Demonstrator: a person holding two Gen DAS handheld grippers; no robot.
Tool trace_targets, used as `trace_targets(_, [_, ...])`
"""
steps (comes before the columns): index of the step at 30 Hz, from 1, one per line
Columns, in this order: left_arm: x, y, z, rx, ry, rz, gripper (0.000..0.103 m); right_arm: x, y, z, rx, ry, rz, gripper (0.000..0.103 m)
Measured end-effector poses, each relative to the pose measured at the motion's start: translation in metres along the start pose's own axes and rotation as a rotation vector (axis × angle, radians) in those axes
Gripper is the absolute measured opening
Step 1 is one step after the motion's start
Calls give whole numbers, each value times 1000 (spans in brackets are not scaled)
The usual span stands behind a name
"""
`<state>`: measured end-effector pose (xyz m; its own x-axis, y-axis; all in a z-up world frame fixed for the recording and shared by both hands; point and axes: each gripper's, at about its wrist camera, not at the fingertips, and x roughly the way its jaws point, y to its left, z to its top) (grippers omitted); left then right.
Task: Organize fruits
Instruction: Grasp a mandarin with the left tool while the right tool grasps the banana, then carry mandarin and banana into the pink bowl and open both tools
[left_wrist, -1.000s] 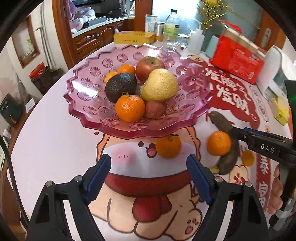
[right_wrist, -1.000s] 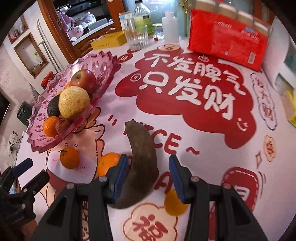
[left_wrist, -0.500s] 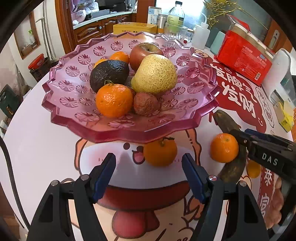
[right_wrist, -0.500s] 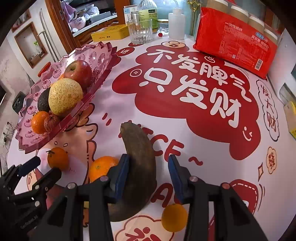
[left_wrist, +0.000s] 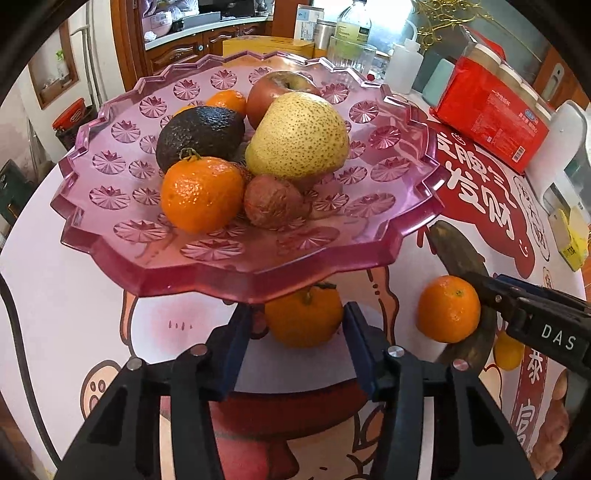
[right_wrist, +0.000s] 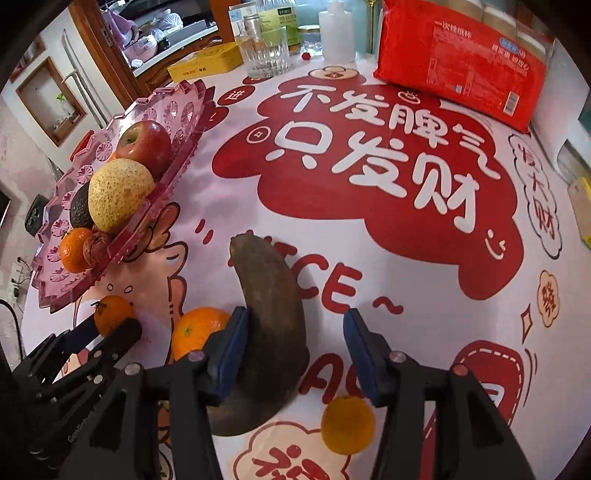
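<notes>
Tablecloth (right_wrist: 406, 332), red-printed; wooden cabinets (left_wrist: 177, 51) behind; left gripper (left_wrist: 295, 326) open, just narrowing around tangerine (left_wrist: 303, 314); right gripper (right_wrist: 295, 332) just widening off banana (right_wrist: 269, 291).

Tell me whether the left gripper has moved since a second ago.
Yes. The left gripper has come forward and down to the tangerine by the pink fruit plate; its jaws have just been closing and now flank the tangerine.

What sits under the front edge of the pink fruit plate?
A stemmed mandarin lies on the tablecloth there, between the left gripper fingers. The rim of the pink plate covers its top and whatever supports the plate.
</notes>
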<state>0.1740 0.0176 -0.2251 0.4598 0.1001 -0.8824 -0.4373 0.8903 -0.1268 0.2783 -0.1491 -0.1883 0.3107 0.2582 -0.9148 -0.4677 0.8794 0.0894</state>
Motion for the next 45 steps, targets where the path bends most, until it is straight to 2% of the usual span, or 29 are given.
trace_targets(1, [0,1,1,-2,-1,-5,48,1,0,1,0,4,5,53])
trace_targets(3, [0,2,1,5,-5,-28,38,3,0,1,1,16,10,53])
trace_targets(4, [0,0,1,11,-6,-30,38,4,1,2,-2,18,8,53])
trace_targets(5, [1,-2,2,17,-7,-34,37,4,3,2,-7,16,20,46])
trace_targets(6, [0,-1,1,17,-4,-47,37,4,4,1,-10,19,61,31])
trace_targets(10, [-6,-1,-4,29,1,-70,36,0,13,-1,-28,2,19,30])
trace_targets(16, [-31,5,-11,57,6,-91,36,-18,12,-11,-14,-30,7,30])
trace_targets(21, [-60,15,-14,63,-3,-129,36,-48,10,-21,-2,-79,-6,30])
trace_targets(27, [-100,26,-9,85,-30,-136,36,-89,21,-29,-2,-141,-11,30])
trace_targets(34, [-142,51,15,141,-63,-92,36,-134,55,-29,-24,-220,-14,30])
trace_targets(39, [-167,69,51,202,-97,-73,36,-167,84,-17,-25,-285,-47,30])
trace_targets(45, [-201,91,106,298,-189,-81,36,-199,115,17,-18,-361,-90,30])
